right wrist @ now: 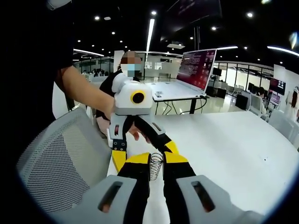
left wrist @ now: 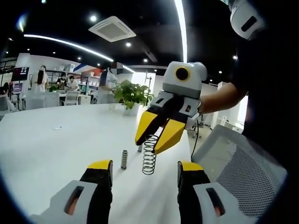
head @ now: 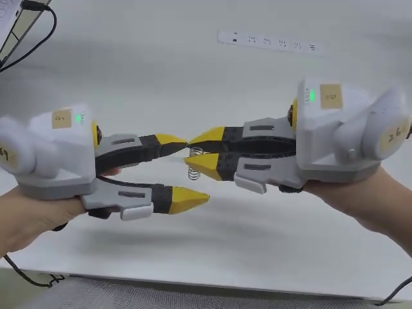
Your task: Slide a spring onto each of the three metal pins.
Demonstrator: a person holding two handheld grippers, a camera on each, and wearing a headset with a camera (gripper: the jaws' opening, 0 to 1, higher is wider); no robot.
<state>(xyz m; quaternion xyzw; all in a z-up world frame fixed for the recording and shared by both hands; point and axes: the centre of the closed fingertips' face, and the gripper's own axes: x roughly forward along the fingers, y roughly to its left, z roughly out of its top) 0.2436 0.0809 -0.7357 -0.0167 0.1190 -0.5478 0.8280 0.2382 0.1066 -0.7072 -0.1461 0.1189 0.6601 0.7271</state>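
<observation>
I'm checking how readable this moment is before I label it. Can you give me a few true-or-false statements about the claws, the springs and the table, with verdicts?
1. The right claw is shut on a spring. True.
2. The left claw also grips that spring. False: its jaws stand apart and hold nothing.
3. The two claws point the same way. False: in the head view they face each other, tip to tip.
4. A second spring stands upright on the table. True.
5. A power strip lies at the far side of the table. True.
</observation>
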